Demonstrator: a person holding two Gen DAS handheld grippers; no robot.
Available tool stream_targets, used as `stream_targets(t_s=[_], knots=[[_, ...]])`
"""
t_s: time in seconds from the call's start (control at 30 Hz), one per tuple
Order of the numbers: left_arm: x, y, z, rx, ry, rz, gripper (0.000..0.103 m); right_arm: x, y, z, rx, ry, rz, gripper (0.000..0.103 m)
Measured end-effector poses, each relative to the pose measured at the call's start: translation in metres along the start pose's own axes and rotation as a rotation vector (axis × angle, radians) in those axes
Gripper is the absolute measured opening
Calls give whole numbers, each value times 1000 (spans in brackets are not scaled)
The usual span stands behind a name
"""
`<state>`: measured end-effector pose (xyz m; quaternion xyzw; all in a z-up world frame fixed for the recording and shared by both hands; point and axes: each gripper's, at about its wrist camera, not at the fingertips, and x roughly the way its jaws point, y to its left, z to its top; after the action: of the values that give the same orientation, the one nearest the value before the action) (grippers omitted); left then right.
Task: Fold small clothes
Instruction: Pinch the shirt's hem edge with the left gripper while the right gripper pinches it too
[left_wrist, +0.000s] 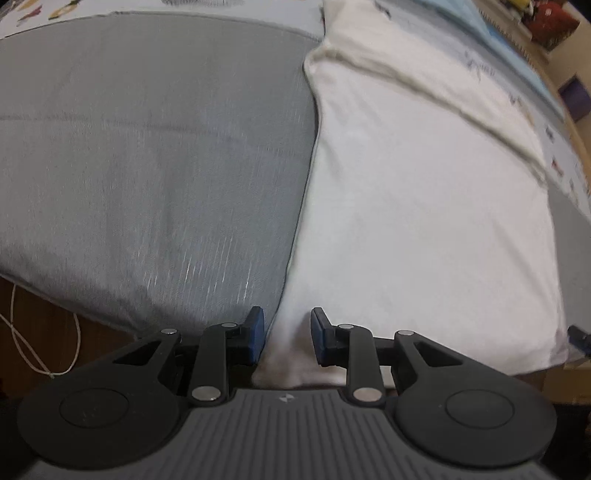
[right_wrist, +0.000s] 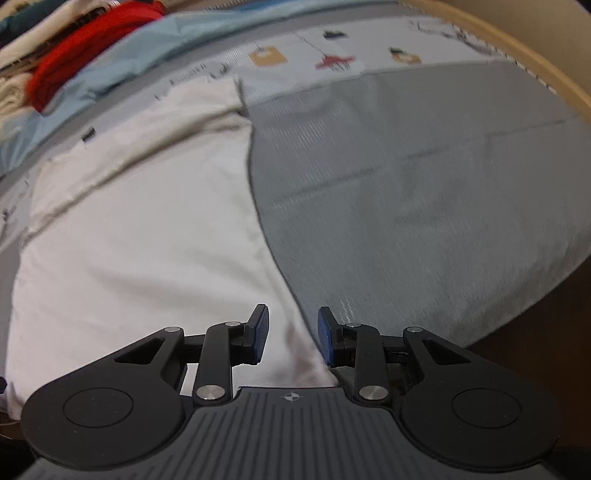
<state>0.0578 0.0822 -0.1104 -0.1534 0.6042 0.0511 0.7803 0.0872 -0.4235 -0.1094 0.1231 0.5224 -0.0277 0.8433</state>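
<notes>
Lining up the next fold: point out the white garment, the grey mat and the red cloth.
white garment (left_wrist: 424, 221), left wrist view, flat middle of its body.
grey mat (left_wrist: 147, 166), left wrist view, bare middle.
red cloth (right_wrist: 92, 40), right wrist view, middle of the bunched fabric.

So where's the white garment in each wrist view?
Left wrist: white garment fills the right half, running down between the left gripper.
Right wrist: it fills the left half, its corner between the right gripper.
Shared landmark: grey sheet beside it.
</notes>
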Motion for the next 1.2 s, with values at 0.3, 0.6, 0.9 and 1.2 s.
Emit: stream_targets(t_s=[0.3, 0.6, 0.9, 1.2], knots=[[8, -8, -7, 59, 21, 33, 21, 24, -1, -5, -5, 106, -35, 32], [-5, -15, -8, 37, -51, -46, 7, 11, -3, 0, 12, 59, 22, 6], [15, -19, -13, 68, 46, 14, 12, 23, 3, -4, -38, 121, -20, 10], [7, -24, -14, 89, 2, -6, 9, 21, 3, -4, -41, 110, -15, 7]])
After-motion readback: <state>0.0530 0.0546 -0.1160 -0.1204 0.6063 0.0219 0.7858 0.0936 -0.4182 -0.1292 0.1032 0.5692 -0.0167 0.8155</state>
